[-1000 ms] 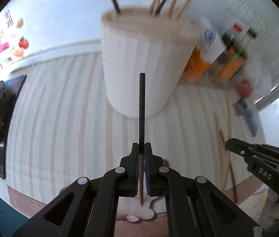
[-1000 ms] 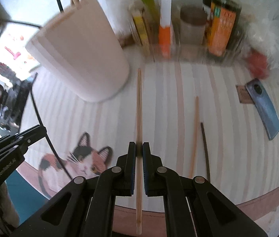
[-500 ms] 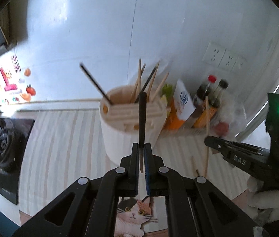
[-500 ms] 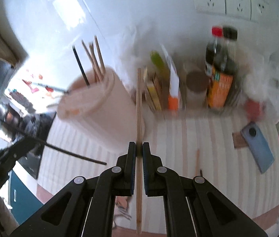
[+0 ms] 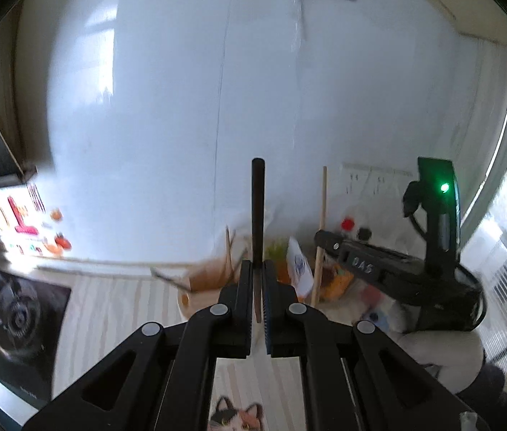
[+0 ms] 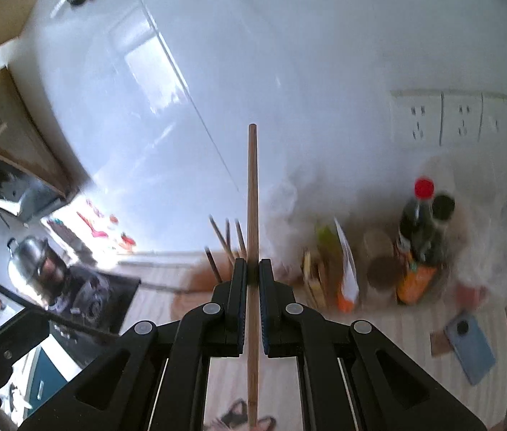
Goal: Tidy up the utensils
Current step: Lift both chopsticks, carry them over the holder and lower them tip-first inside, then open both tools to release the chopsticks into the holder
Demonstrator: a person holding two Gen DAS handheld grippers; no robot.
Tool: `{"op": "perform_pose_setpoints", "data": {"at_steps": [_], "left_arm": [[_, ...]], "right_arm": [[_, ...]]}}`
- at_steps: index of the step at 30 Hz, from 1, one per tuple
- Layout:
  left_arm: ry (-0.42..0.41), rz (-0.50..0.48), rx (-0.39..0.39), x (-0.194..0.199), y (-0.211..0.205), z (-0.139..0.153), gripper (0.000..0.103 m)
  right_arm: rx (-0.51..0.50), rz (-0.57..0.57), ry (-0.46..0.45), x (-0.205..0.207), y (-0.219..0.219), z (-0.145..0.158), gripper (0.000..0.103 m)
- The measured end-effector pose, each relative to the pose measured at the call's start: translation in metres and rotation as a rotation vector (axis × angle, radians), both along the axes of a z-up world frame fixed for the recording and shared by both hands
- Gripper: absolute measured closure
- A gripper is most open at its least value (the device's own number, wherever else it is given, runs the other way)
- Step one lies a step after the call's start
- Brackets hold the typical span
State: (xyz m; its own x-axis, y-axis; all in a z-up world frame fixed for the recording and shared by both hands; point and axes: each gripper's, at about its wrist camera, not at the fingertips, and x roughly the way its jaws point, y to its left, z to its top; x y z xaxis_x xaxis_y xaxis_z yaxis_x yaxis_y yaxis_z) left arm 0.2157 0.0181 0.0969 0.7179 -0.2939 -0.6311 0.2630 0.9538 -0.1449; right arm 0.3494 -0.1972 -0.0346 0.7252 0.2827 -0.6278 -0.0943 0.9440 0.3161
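Black chopstick [image 5: 257, 215] upright between clamped left gripper [image 5: 257, 280] jaws

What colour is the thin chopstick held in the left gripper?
Black; the thin chopstick shows best in the left wrist view, clamped by the left gripper.

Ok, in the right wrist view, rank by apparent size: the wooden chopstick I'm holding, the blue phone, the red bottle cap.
1. wooden chopstick, the longest, though nearness to the camera inflates it.
2. blue phone, lying on the counter.
3. red bottle cap, clearly the smallest.
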Motion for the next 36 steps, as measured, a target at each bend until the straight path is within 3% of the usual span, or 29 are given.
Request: {"op": "perform_pose_setpoints", "data": {"at_steps": [7, 19, 28, 36], "left_arm": [[-0.039, 0.072, 0.074, 0.043, 0.002, 0.005, 0.101], [0.163, 0.169, 0.069, 0.122, 0.026, -0.062, 0.101], [0.282, 0.148, 0.016, 0.135, 0.029, -0.078, 0.099], [0.297, 0.166, 0.002, 0.131, 0.035, -0.074, 0.095]], "right_arm": [[0.016, -0.041, -0.086, 0.033, 0.016, 0.021, 0.097], [0.029, -0.136, -0.237, 0.087, 0.036, -0.006, 0.097], [0.012, -0.098, -0.199, 0.117, 0.045, -0.034, 0.096], [-0.014, -0.059, -0.237, 0.11, 0.046, -0.039, 0.096]]}}
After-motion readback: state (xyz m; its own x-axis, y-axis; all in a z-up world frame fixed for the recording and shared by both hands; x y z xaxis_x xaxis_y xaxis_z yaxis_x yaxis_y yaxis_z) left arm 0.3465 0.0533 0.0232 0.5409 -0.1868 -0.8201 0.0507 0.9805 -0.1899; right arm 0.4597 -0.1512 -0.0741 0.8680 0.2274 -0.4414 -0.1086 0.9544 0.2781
